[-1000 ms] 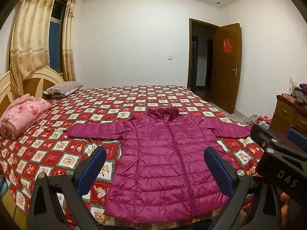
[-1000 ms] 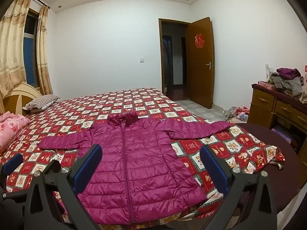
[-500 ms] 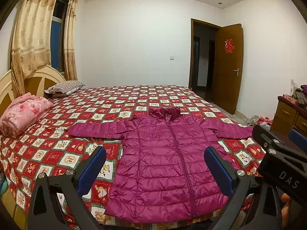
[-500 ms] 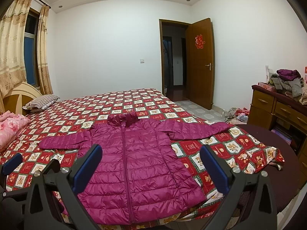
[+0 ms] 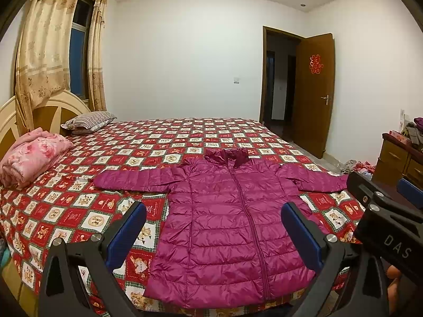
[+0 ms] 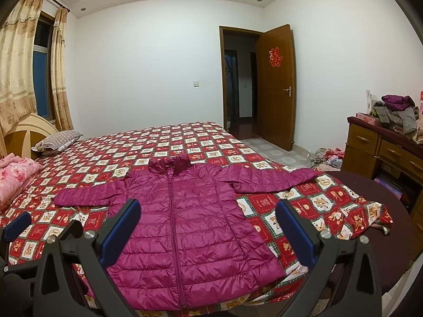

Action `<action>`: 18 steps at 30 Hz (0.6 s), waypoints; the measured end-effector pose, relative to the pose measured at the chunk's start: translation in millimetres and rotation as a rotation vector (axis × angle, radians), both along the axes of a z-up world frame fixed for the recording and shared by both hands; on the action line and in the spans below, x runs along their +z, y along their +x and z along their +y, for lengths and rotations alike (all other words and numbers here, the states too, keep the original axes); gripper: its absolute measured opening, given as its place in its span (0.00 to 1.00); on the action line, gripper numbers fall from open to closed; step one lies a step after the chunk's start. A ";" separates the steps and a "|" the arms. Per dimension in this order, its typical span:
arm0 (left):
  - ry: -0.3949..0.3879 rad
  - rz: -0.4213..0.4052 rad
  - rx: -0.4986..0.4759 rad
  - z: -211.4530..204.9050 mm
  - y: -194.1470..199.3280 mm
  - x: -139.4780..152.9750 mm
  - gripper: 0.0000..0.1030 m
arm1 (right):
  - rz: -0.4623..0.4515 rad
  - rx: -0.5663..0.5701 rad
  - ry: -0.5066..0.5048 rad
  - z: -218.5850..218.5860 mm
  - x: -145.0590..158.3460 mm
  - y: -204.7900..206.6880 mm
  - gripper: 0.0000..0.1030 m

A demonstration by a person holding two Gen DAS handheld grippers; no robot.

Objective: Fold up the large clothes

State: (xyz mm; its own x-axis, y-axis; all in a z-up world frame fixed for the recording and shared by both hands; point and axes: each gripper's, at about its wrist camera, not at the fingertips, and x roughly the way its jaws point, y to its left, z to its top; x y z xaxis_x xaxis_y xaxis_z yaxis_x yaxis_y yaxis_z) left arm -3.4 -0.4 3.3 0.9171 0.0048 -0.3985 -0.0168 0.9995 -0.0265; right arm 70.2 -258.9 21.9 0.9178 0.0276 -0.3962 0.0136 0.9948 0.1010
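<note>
A magenta quilted puffer jacket [image 5: 232, 219] [image 6: 182, 216] lies flat and zipped on the red patterned bedspread [image 5: 158, 142] [image 6: 171, 142], both sleeves spread out sideways, hem at the near bed edge. My left gripper [image 5: 211, 232] hovers open above the hem, holding nothing. My right gripper [image 6: 208, 227] also stands open and empty over the jacket's lower part. In the left wrist view the right gripper's body [image 5: 383, 219] shows at the right edge; in the right wrist view the left gripper's finger [image 6: 18, 224] shows at the far left.
A folded pink quilt [image 5: 31, 158] and a striped pillow [image 5: 87, 120] lie by the headboard. A wooden dresser [image 6: 383, 150] with piled clothes stands at the right, loose clothes [image 6: 327, 158] on the floor, a dark round chair [image 6: 383, 224] near the bed corner. The door [image 6: 275, 84] is open.
Both grippers have drifted slightly, so the jacket sits a little more to the right in the left wrist view. Jaws stay open; the jacket has not moved.
</note>
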 end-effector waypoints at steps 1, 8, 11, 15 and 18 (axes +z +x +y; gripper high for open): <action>0.000 0.000 0.000 0.0 -0.1 0.1 0.99 | 0.000 0.000 0.000 0.2 -0.1 0.2 1.00; -0.001 0.002 -0.001 0.1 0.1 -0.2 0.99 | 0.001 -0.001 -0.001 0.3 -2.0 -0.2 1.00; -0.002 0.004 -0.002 -0.2 1.1 -0.5 0.99 | 0.002 0.000 -0.001 -0.2 -0.7 0.6 1.00; -0.002 0.004 -0.001 0.1 1.5 -0.2 0.99 | 0.002 0.000 0.000 0.9 1.3 1.9 1.00; -0.003 0.005 -0.002 0.3 1.2 -0.4 0.99 | 0.003 -0.001 -0.001 1.2 0.9 2.0 1.00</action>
